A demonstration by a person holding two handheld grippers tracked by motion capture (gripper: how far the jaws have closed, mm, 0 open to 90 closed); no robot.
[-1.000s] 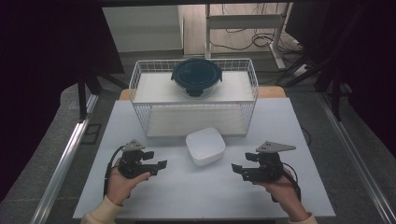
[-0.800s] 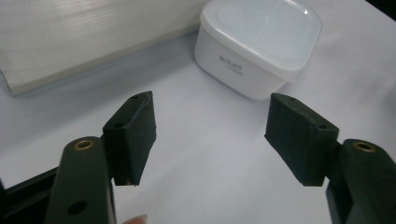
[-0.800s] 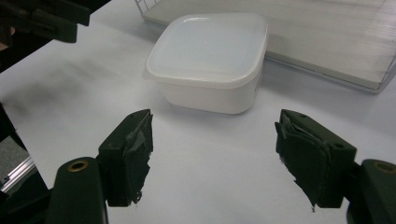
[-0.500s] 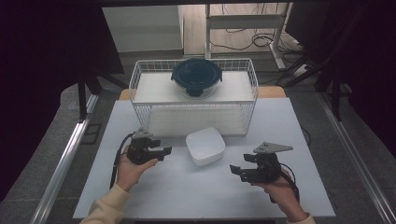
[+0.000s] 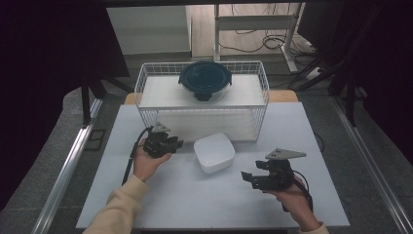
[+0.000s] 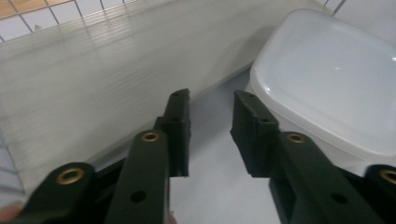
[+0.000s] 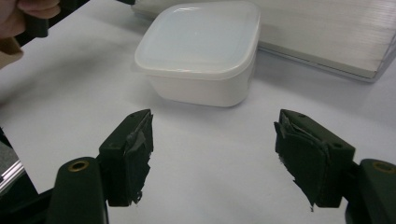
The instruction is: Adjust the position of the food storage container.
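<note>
L gripper (image 5: 171, 144) jaws just narrowing, nothing btwn, white container (image 5: 214, 152) just beside. R gripper (image 5: 253, 179) wide, empty. No writing legible.

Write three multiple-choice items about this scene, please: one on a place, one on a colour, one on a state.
1. Where is the white container?
A. inside the wire basket
B. on the table in front of the wire basket
C. between the right tongs

2. What colour is the round lidded bowl in the wire basket?
A. dark blue
B. red
C. yellow

3. How are the right tongs?
A. shut on the container
B. shut on a cable
C. open, with nothing between them

Key: 1 B, it rests on the white table near the basket's front; 2 A, the high view shows it; 3 C, bare table shows between the jaws.
</note>
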